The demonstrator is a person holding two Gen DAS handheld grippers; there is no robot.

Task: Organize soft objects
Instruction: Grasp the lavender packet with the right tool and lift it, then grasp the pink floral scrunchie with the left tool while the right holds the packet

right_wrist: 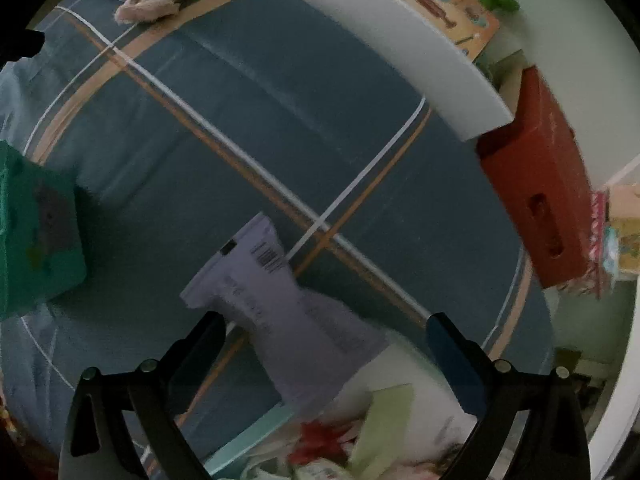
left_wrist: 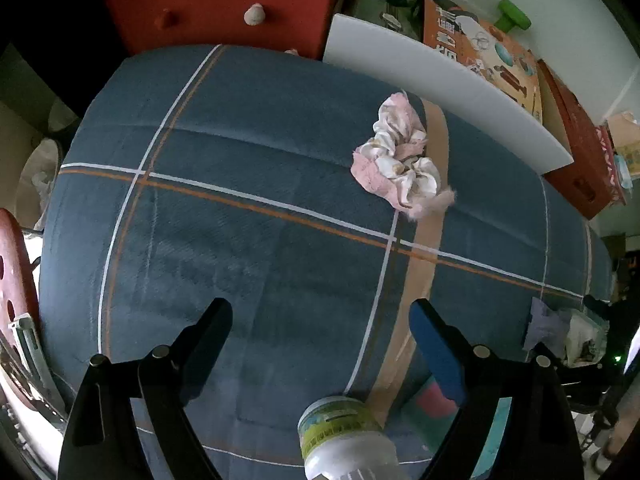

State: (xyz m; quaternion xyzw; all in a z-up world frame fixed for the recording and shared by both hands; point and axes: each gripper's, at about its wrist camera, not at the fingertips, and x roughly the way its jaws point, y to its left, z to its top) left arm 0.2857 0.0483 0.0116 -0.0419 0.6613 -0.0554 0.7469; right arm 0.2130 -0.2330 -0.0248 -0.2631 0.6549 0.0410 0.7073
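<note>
Both tools are spread wide and grip nothing. The left tool [left_wrist: 320,312] hangs over a blue velvety bed cover crossed by white and orange stripes [left_wrist: 248,240], its black fingers bare, with the cap end of a clear plastic bottle with a yellow-green label [left_wrist: 344,436] at the lower edge between them. The right tool [right_wrist: 326,324] hangs open above a flat pale lilac plastic pouch printed with a barcode [right_wrist: 280,304] that lies on the same cover; whether a finger touches it cannot be told. A crumpled pink and cream fabric bundle [left_wrist: 400,156] rests on the cover's wide tan stripe, near a white foam board [left_wrist: 440,88] and a red cardboard box [right_wrist: 536,200]. A green soft block [right_wrist: 36,232] sits at the left.
</note>
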